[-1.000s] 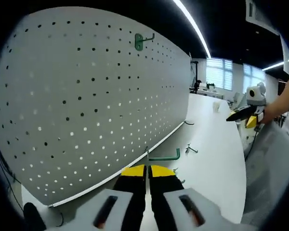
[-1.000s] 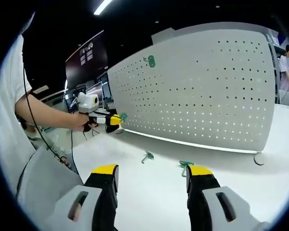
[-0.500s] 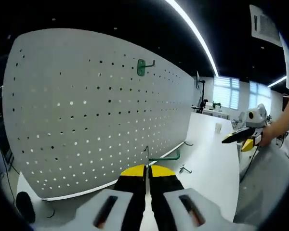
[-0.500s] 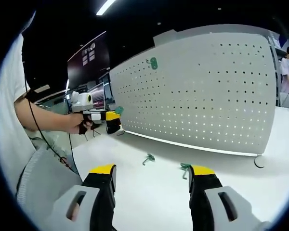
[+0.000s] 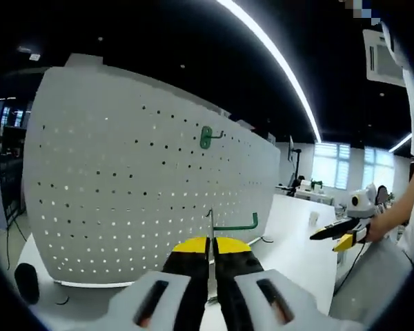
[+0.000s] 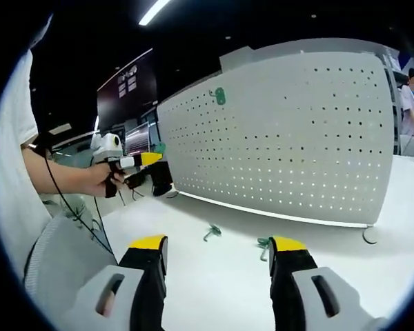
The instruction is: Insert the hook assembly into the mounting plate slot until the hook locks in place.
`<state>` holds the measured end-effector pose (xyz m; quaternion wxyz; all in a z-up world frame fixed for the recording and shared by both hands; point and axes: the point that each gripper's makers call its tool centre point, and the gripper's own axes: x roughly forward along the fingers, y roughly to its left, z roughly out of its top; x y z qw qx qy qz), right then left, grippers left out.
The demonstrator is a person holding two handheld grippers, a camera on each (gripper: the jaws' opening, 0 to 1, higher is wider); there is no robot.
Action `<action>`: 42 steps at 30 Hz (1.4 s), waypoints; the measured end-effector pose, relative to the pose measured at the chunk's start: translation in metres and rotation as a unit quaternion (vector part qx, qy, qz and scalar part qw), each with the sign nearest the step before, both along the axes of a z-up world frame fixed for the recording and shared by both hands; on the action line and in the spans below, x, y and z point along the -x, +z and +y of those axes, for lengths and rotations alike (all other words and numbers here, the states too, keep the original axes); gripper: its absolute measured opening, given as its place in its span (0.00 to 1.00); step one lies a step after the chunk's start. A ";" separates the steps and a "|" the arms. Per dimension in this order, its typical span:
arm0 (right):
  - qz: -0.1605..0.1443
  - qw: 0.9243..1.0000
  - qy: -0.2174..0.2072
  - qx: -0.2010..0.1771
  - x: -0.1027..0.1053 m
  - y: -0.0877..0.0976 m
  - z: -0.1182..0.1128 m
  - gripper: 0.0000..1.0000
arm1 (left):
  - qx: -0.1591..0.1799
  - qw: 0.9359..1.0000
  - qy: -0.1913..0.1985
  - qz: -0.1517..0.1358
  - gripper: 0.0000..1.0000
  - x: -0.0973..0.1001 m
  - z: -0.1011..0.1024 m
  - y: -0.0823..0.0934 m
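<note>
Between the shut jaws of the left gripper [image 5: 212, 243] sits a green hook [image 5: 233, 225], up in the air near the board [image 5: 124, 193]. To do this well, keep the hook level and aim at one hole. Another hook [image 5: 207, 136] hangs there. On the table [image 6: 214, 276] lie two spare hooks [image 6: 211, 232], seen from the right gripper [image 6: 217, 243], whose jaws are open and hold nothing.

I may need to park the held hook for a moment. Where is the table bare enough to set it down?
Bare white table lies between the right gripper and the two loose green hooks. The strip along the pegboard foot beyond them is also free. It is most crowded around those hooks. The left gripper holds the green hook.
</note>
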<state>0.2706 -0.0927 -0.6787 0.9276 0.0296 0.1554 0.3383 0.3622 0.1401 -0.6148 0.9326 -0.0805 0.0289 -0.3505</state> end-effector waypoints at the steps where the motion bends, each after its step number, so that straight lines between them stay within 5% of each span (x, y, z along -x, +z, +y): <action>1: 0.000 1.000 -0.001 -0.002 0.000 0.001 0.000 0.58 | 0.002 1.000 0.000 -0.005 0.01 0.002 -0.001 0.003; 13: -0.008 1.000 -0.007 -0.005 -0.002 0.003 -0.004 0.57 | 0.017 0.997 0.035 -0.061 0.01 0.033 -0.001 0.048; 29: -0.010 1.000 -0.007 -0.001 -0.002 0.004 -0.004 0.56 | 0.001 0.998 0.030 -0.062 0.01 0.032 -0.010 0.047; 35: -0.044 0.999 0.012 -0.019 0.001 0.020 0.004 0.57 | 0.006 0.998 0.030 -0.055 0.01 0.033 -0.011 0.046; 42: -0.125 0.988 0.039 -0.076 0.010 0.062 0.014 0.58 | 0.001 0.998 0.035 -0.051 0.01 0.033 -0.012 0.041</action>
